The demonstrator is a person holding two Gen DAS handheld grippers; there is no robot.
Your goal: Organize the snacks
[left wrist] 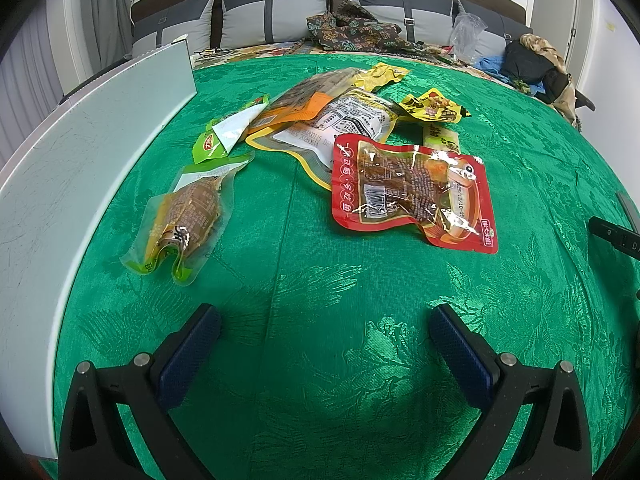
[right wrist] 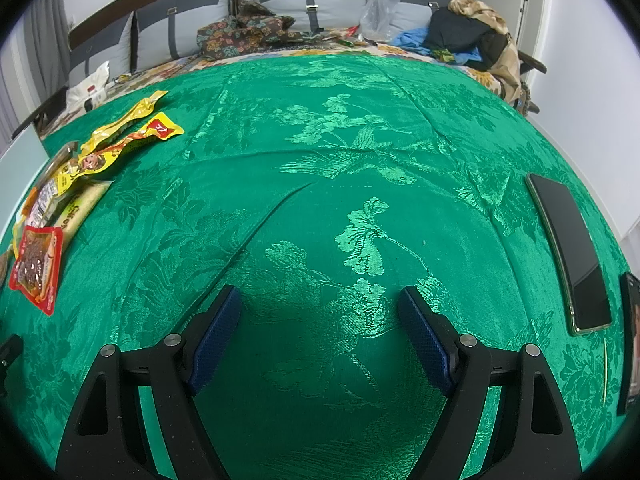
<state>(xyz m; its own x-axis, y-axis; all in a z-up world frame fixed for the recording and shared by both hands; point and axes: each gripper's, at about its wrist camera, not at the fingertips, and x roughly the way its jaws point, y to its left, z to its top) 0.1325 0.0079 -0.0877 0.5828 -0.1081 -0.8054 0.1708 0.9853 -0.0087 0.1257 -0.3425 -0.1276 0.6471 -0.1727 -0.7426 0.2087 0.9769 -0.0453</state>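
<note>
Several snack packets lie in a loose pile on the green tablecloth (left wrist: 320, 292). A red fish packet (left wrist: 412, 190) is nearest, with a white and yellow packet (left wrist: 344, 126) behind it, small yellow packets (left wrist: 434, 106) at the back, and a clear green-edged packet (left wrist: 186, 216) to the left. My left gripper (left wrist: 324, 324) is open and empty, short of the pile. My right gripper (right wrist: 320, 308) is open and empty over bare cloth; the red packet (right wrist: 36, 268) and yellow packets (right wrist: 120, 144) lie far to its left.
A white box wall (left wrist: 80, 168) stands along the table's left edge. A dark phone (right wrist: 568, 248) and another dark device (right wrist: 630, 336) lie at the right edge. A sofa with cushions, clothes and bags (left wrist: 360, 28) is behind the table.
</note>
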